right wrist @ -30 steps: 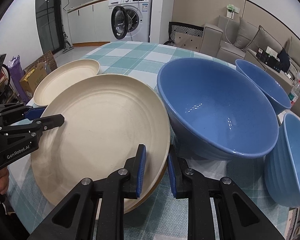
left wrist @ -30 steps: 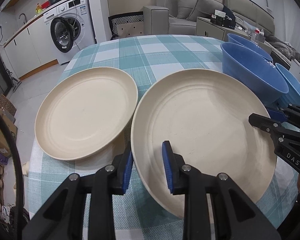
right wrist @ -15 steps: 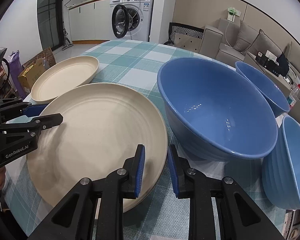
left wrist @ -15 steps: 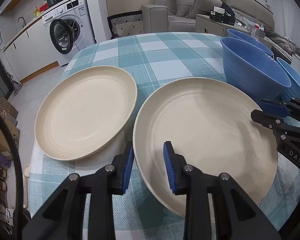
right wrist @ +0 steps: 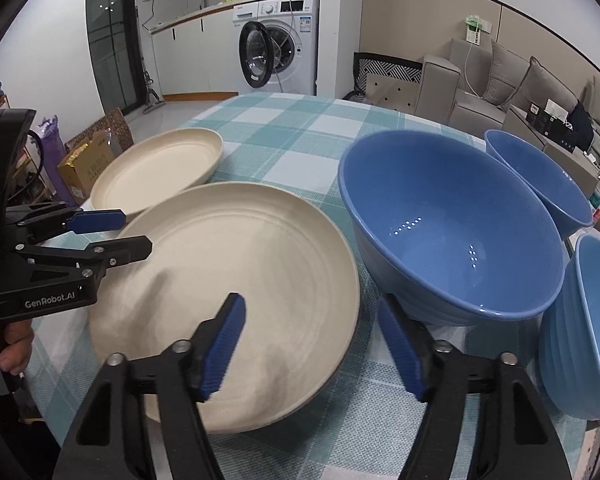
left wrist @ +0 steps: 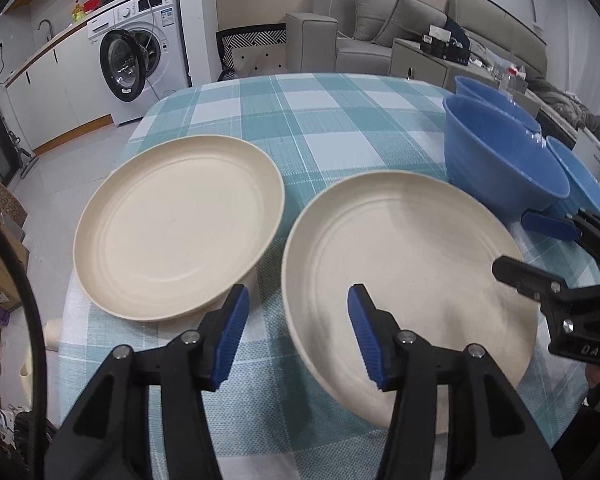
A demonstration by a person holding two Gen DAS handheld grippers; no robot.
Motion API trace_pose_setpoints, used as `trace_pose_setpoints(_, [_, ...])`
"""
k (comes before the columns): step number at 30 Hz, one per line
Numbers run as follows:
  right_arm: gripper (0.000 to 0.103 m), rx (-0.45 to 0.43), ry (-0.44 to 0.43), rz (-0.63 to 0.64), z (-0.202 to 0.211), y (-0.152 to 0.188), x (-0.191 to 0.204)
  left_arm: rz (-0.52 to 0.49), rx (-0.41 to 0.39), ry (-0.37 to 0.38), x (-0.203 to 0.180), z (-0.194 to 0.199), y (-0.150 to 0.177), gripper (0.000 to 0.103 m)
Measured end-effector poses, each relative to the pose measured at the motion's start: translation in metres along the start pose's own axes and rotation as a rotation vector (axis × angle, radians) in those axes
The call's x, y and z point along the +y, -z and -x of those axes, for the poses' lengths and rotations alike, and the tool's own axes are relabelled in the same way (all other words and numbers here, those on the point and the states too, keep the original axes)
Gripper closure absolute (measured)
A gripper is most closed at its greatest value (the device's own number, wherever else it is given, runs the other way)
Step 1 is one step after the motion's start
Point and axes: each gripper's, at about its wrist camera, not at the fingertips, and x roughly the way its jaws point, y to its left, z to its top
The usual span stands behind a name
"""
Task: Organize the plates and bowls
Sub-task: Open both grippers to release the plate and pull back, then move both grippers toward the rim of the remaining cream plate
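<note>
**Both grippers let go of the near plate**

We have the near plate (left wrist: 412,272) lying flat on the checked tablecloth (left wrist: 340,128), filling the lower right of the left wrist view and the lower left of the right wrist view. We are opening both sets of jaws at this moment. The left gripper (left wrist: 296,328) straddles the plate's near left rim: one blue pad hangs over the cloth, the other over the plate's inside, and neither presses on it. The right gripper (right wrist: 312,344) straddles the opposite rim the same way, one pad above the plate and one outside it, just beside the big blue bowl (right wrist: 452,232). We judge the two-sided hold made sense for a wide, shallow plate, which a pinch on one edge would let droop.

The second plate (left wrist: 180,224) sits in the left centre of the left wrist view, close beside the near one with a narrow strip of cloth between them. Having them side by side and not stacked suggests to us that the plates are not yet gathered.

The bowls keep to their own side: the big bowl at the right of the left wrist view, a second bowl (right wrist: 536,176) behind it, a third bowl (right wrist: 584,328) at the right edge of the right wrist view. None is nested yet. We judge that the bowl's closeness to our right pads calls for care when we draw back.
</note>
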Motion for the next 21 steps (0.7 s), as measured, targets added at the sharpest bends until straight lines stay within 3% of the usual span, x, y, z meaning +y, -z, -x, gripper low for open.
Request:
trace_pose_setpoints(2, [0.019, -0.014, -0.007, -0.015, 0.004, -0.002, -0.001, 0.020, -0.012, 0.008, 0.007, 0.006, -0.002, 0.051])
trace_pose_setpoints(6, [0.014, -0.020, -0.065, -0.049, 0.009, -0.003, -0.003, 0.057, -0.041, 0.013, 0.021, 0.017, -0.006, 0.047])
trace_pose_setpoints(8, [0.010, -0.023, -0.081, -0.060, 0.010, -0.004, -0.003, 0.079, -0.063, 0.006, 0.029, 0.022, -0.008, 0.023])
trace_pose_setpoints(10, [0.009, -0.028, -0.085, -0.058, 0.011, -0.004, -0.002, 0.106, -0.092, -0.009, 0.037, 0.027, -0.008, 0.011])
trace_pose_setpoints(16, [0.001, -0.040, -0.125, -0.059, 0.015, -0.005, 0.003, 0.162, -0.113, -0.007, 0.054, 0.032, -0.011, 0.001])
trace_pose_setpoints(21, [0.001, -0.041, -0.161, -0.064, 0.015, -0.010, 0.007, 0.175, -0.129, -0.033, 0.061, 0.036, -0.013, 0.000])
